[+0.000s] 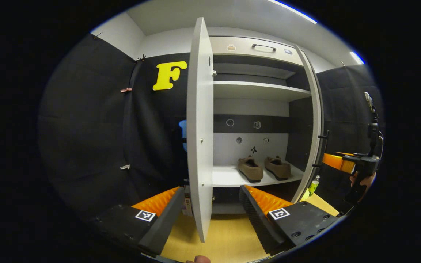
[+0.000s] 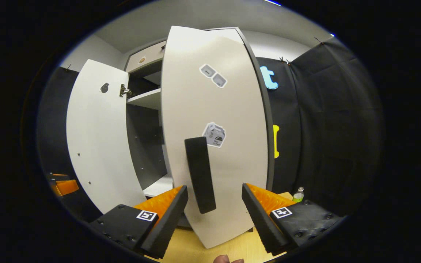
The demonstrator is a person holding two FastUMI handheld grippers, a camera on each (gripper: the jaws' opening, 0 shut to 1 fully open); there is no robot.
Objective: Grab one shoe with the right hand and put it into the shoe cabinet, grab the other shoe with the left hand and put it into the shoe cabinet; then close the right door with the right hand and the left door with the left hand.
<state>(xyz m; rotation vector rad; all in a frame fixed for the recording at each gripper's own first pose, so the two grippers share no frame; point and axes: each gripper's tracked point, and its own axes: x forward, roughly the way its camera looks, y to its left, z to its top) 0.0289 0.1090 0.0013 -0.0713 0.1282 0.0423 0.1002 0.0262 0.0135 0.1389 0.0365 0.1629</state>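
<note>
Two brown suede slip-on shoes, one to the left [image 1: 250,169] and one to the right [image 1: 278,167], sit side by side on the white lower shelf [image 1: 228,178] of the white shoe cabinet [image 1: 254,45], centre right of the left gripper view. The left gripper [image 1: 210,210] is spread wide, its fingers straddling the thin edge of the open white left door [image 1: 199,128] without touching it; that door hides the cabinet's left side. At the far right edge, the right gripper [image 1: 336,162] and the hand holding it [image 1: 364,180] are partly cut off. In the right gripper view, the right gripper [image 2: 215,215] gapes empty before the white right door [image 2: 214,138], whose black vertical handle [image 2: 199,175] stands between the fingers, apparently clear of both. The door blocks most of the interior. A small green bottle [image 2: 298,195] stands at lower right, too small to make out.
</note>
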